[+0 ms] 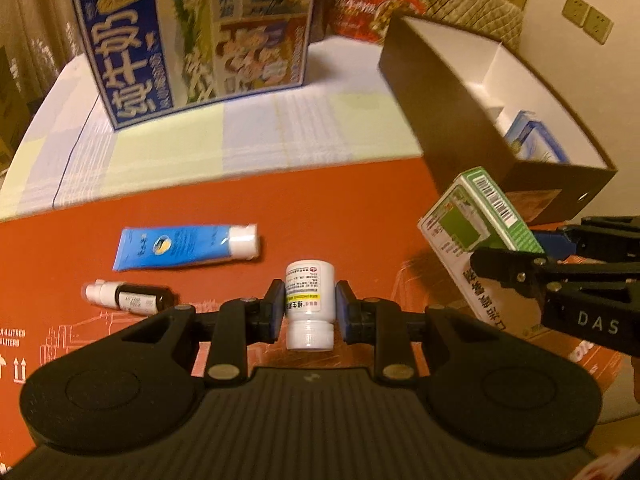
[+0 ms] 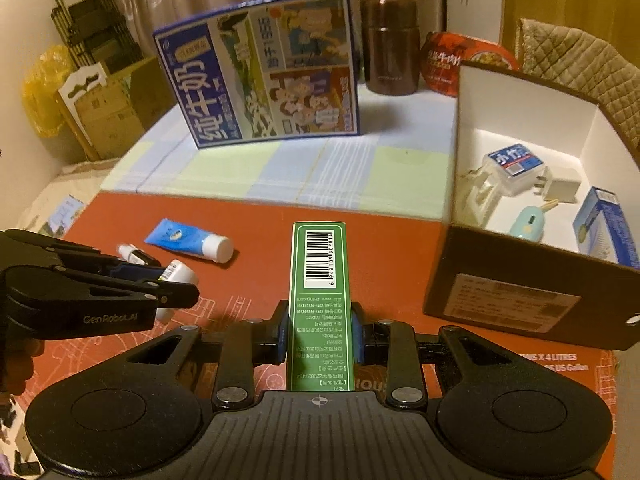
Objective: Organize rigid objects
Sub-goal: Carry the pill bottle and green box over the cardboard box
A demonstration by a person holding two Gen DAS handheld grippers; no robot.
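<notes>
One brown storage box [image 2: 520, 292] sits open at the right of the red counter [image 2: 380, 240], holding about five small items. Right tongs [image 2: 320, 336] are clamped on one green carton [image 2: 320, 280], held above the counter; being long, it may catch the box wall and twist loose. One blue tube [image 1: 186, 246] and one dark spray bottle [image 1: 128, 298] lie on the counter. Left tongs [image 1: 310, 306] grip one white pill bottle [image 1: 309, 304], smooth enough to slip.

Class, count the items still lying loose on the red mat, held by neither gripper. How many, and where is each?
2. The blue tube lies toward the mat's far left; the small dark spray bottle lies just nearer, apart from it. Others may hide behind the grippers.
</notes>
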